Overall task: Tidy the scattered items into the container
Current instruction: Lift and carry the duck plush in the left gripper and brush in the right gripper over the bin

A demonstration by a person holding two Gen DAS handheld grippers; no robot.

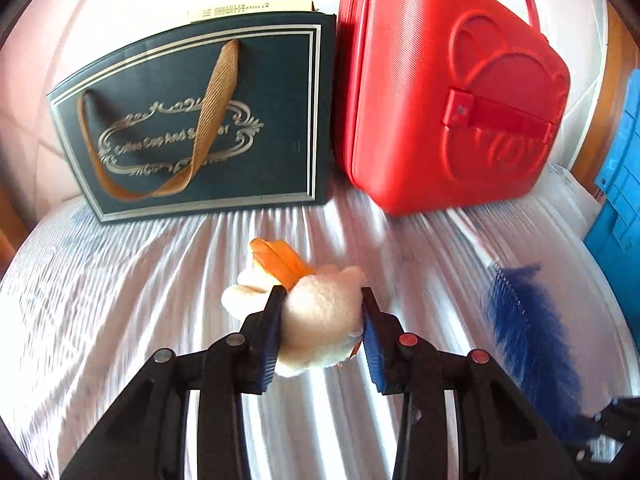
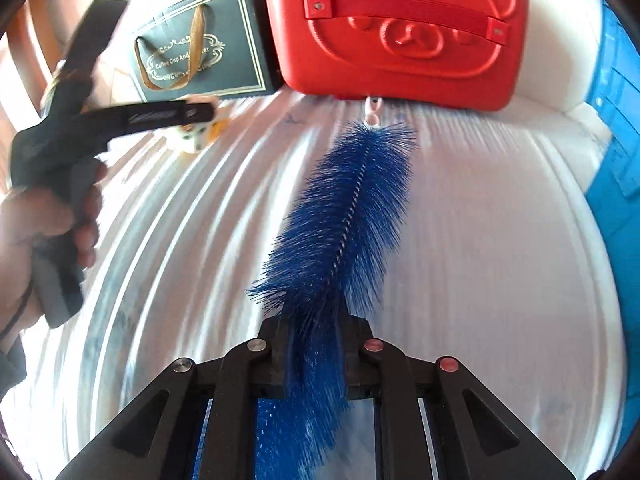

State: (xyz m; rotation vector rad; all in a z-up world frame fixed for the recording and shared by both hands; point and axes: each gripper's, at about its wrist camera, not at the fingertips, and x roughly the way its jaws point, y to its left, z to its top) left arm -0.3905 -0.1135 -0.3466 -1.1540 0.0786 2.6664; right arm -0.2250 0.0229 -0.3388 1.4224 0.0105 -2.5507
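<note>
At far left, the left gripper (image 1: 324, 300) has its jaws closed onto a cream plush toy (image 1: 316, 320) above the white ribbed surface (image 1: 120, 280); the soft body could squeeze out sideways. Further right, the right gripper (image 2: 316, 340) is clamped around a blue bristle brush (image 2: 344, 208), whose bristles may let it slide. Neither item is near the blue container (image 2: 616, 120) at the right edge.

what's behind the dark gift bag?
Behind the dark gift bag, only the top edge of a cream box with printed digits shows above the rim. The bag covers the rest. The red case stands beside the bag.
</note>
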